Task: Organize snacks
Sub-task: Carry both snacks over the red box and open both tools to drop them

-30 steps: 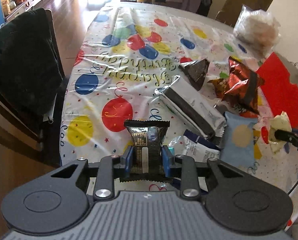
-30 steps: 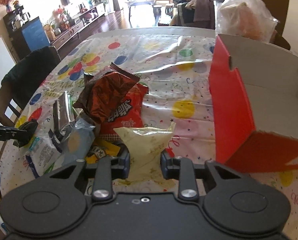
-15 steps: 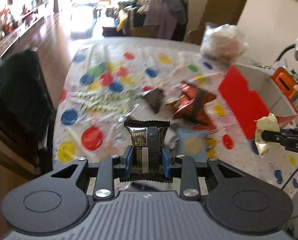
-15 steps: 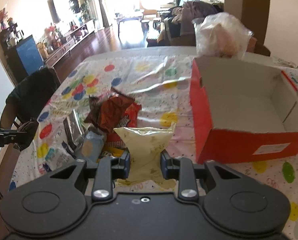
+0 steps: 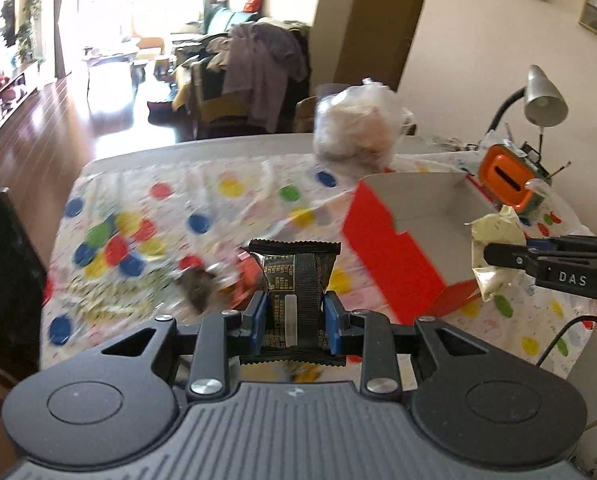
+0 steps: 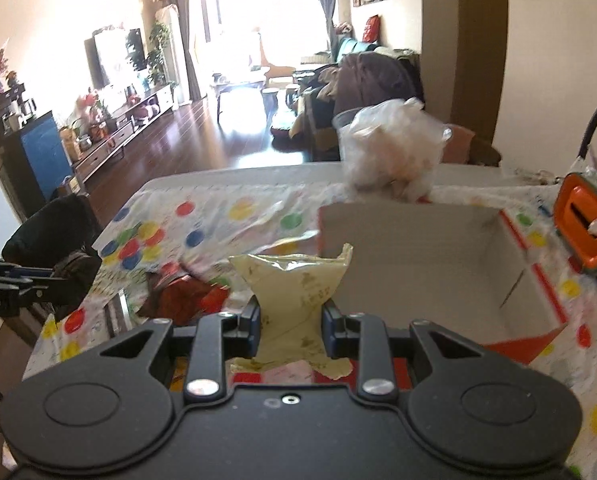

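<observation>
Both grippers have come up off the table since a second ago, each carrying its packet; the snack pile now sits lower and farther off in both views, and the red box has swung into fuller sight.

Left gripper (image 5: 294, 316): jaws pinching one dark packet (image 5: 295, 280), held upright above the table. Right gripper (image 6: 290, 320): jaws pinching one pale yellow packet (image 6: 294, 288), held near the box's near-left corner, not inside it.

Count: two grippers, two held packets, one red box (image 5: 386, 256) with its white inside showing no contents, one loose pile of snacks (image 6: 186, 292) on the cloth, too blurred to count. One clear plastic bag (image 5: 358, 128) behind the box, one orange device (image 5: 506, 176) and one grey desk lamp (image 5: 544, 96) on the right.

Surface: table under a white tablecloth (image 5: 226, 184) with coloured balloon dots. One dark chair (image 6: 54, 240) at the left edge. Room beyond: wood floor, bright windows, clothes heaped over furniture, framed pictures on the wall.
</observation>
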`<action>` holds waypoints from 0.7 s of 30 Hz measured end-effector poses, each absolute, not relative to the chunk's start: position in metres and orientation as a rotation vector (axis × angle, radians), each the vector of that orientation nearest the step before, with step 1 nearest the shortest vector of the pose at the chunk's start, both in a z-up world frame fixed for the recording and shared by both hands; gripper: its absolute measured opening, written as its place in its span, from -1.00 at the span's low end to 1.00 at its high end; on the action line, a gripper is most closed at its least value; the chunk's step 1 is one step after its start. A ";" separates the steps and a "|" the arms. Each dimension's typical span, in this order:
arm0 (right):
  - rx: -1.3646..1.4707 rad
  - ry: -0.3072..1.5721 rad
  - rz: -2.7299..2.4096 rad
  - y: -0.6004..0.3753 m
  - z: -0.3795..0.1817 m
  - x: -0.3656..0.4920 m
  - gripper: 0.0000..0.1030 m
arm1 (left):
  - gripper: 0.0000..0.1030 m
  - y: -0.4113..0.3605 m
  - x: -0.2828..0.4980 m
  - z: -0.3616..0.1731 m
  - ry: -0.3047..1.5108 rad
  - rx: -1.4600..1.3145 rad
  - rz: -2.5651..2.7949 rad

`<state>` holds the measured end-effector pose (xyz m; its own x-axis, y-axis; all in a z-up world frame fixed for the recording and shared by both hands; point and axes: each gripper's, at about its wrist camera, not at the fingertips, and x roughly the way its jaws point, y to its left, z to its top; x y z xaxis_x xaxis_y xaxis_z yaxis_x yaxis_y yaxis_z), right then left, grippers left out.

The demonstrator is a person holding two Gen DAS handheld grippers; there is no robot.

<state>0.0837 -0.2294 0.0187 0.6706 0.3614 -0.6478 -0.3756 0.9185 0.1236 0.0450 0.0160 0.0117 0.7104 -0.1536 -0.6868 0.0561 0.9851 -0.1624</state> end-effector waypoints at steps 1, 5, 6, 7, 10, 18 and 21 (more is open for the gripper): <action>-0.023 0.723 0.408 -0.237 0.020 0.090 -0.45 | -0.43 0.008 0.050 0.013 0.771 -0.130 -0.120; -0.046 0.715 0.388 -0.265 0.020 0.111 -0.45 | -0.43 -0.031 0.075 0.016 0.770 -0.115 -0.140; -0.047 0.717 0.383 -0.272 0.021 0.116 -0.45 | -0.43 -0.042 0.082 0.017 0.770 -0.110 -0.148; -0.045 0.723 0.378 -0.280 0.020 0.124 -0.45 | -0.43 -0.052 0.088 0.017 0.772 -0.106 -0.153; -0.040 0.743 0.370 -0.302 0.014 0.142 -0.45 | -0.43 -0.083 0.108 0.016 0.777 -0.093 -0.166; -0.045 0.821 0.373 -0.353 -0.007 0.192 -0.45 | -0.43 -0.152 0.164 -0.002 0.850 -0.091 -0.174; -0.059 0.865 0.375 -0.365 -0.020 0.208 -0.45 | -0.43 -0.173 0.184 -0.012 0.878 -0.086 -0.168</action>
<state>0.2080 -0.3650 -0.0195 0.5877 0.2980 -0.7522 -0.3453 0.9332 0.0999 0.1842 -0.1730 -0.0121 0.6267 -0.1821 -0.7577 0.1113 0.9833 -0.1443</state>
